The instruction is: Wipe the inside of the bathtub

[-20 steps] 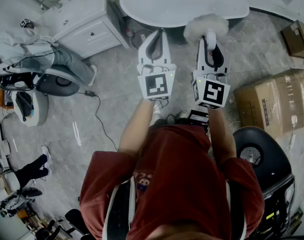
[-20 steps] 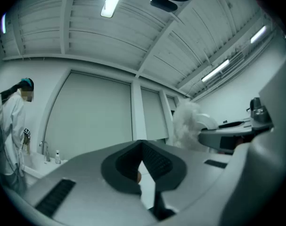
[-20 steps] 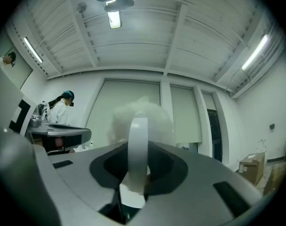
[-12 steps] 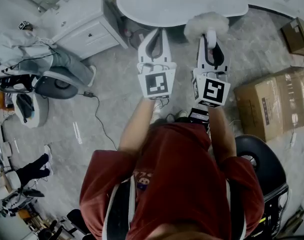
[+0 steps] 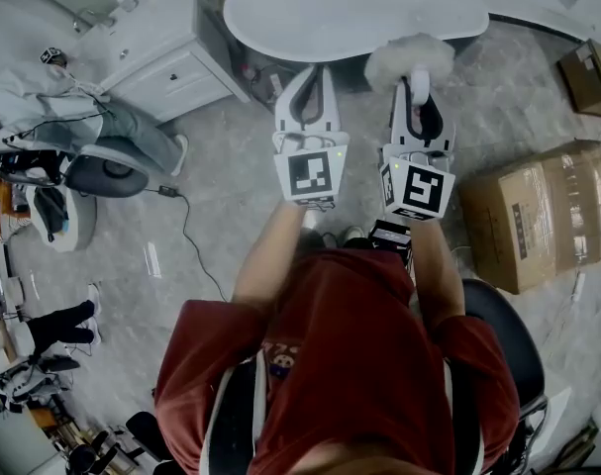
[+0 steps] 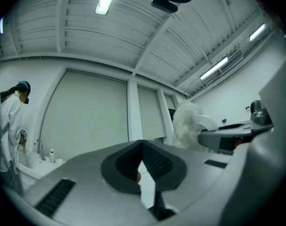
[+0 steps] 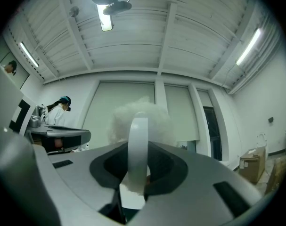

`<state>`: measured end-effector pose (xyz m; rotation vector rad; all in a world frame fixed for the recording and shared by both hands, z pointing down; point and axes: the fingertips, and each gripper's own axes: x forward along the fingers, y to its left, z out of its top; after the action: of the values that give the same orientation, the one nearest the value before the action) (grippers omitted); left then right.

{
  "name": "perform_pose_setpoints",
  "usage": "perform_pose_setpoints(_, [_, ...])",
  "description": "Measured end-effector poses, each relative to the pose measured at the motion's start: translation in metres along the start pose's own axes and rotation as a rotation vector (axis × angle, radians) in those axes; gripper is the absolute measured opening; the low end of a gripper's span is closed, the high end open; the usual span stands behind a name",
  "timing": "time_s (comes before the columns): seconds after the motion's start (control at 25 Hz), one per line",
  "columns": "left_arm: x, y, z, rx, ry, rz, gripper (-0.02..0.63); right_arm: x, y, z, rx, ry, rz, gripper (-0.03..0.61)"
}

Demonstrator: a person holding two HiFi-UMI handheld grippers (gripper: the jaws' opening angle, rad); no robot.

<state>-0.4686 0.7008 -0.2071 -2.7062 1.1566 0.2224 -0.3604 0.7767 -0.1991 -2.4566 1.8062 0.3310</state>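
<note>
The white oval bathtub (image 5: 359, 8) lies ahead at the top of the head view. My right gripper (image 5: 416, 75) is shut on the white handle (image 7: 138, 149) of a fluffy white brush (image 5: 409, 55), whose head sticks up in front of the tub's near rim. The fluffy brush head (image 7: 143, 119) fills the space beyond the jaws in the right gripper view. My left gripper (image 5: 308, 79) is held beside it, shut with nothing between its pads. From the left gripper view the brush (image 6: 187, 124) and the right gripper (image 6: 227, 138) show to the right. Both grippers point upward, above the floor.
A white cabinet (image 5: 161, 43) stands left of the tub. Cardboard boxes (image 5: 538, 211) sit on the right, and a black chair (image 5: 498, 325) is behind my right arm. A seated person in white (image 5: 43, 97) is at the far left, with a cable (image 5: 186, 236) on the floor.
Both grippers keep their grip and pose and have shifted only slightly. The tub and the boxes have drifted a little in the head view as the head moved.
</note>
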Motion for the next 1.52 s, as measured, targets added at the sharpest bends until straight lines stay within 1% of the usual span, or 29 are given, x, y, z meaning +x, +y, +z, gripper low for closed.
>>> perform_pose_setpoints(0.12, [0.011, -0.005, -0.004, 0.055, 0.013, -0.014, 0.015, 0.007, -0.009, -0.004, 0.000, 0.006, 0.010, 0.094])
perform_pose_setpoints(0.2, [0.022, -0.004, -0.004, 0.065, 0.016, -0.017, 0.015, 0.017, -0.013, -0.006, 0.001, 0.012, 0.009, 0.094])
perform_pose_setpoints(0.44, [0.056, 0.014, -0.011, 0.011, -0.005, 0.013, 0.015, 0.058, -0.011, -0.019, -0.007, 0.019, 0.024, 0.094])
perform_pose_setpoints(0.6, [0.096, 0.031, -0.027, 0.011, -0.015, 0.012, 0.015, 0.101, -0.009, -0.032, -0.025, 0.021, 0.036, 0.094])
perform_pose_setpoints(0.72, [0.129, 0.048, -0.041, 0.018, -0.008, -0.001, 0.015, 0.139, -0.006, -0.042, -0.031, 0.037, 0.035, 0.094])
perform_pose_setpoints(0.84, [0.162, 0.073, -0.052, 0.005, 0.000, -0.003, 0.015, 0.182, 0.003, -0.052, -0.029, 0.057, 0.029, 0.094])
perform_pose_setpoints(1.0, [0.204, 0.104, -0.072, 0.020, 0.025, -0.027, 0.015, 0.233, 0.014, -0.065, -0.037, 0.070, 0.026, 0.094])
perform_pose_setpoints(1.2, [0.250, 0.139, -0.089, -0.001, 0.030, -0.035, 0.015, 0.288, 0.026, -0.081, -0.045, 0.093, 0.015, 0.094])
perform_pose_setpoints(1.32, [0.273, 0.156, -0.095, -0.053, 0.025, -0.022, 0.015, 0.316, 0.029, -0.089, -0.044, 0.096, 0.006, 0.094])
perform_pose_setpoints(1.36, [0.280, 0.161, -0.097, -0.059, 0.021, -0.020, 0.015, 0.325, 0.030, -0.092, -0.043, 0.098, 0.005, 0.094])
perform_pose_setpoints(1.52, [0.309, 0.175, -0.112, -0.048, 0.019, -0.019, 0.015, 0.356, 0.029, -0.106, -0.041, 0.112, 0.004, 0.094])
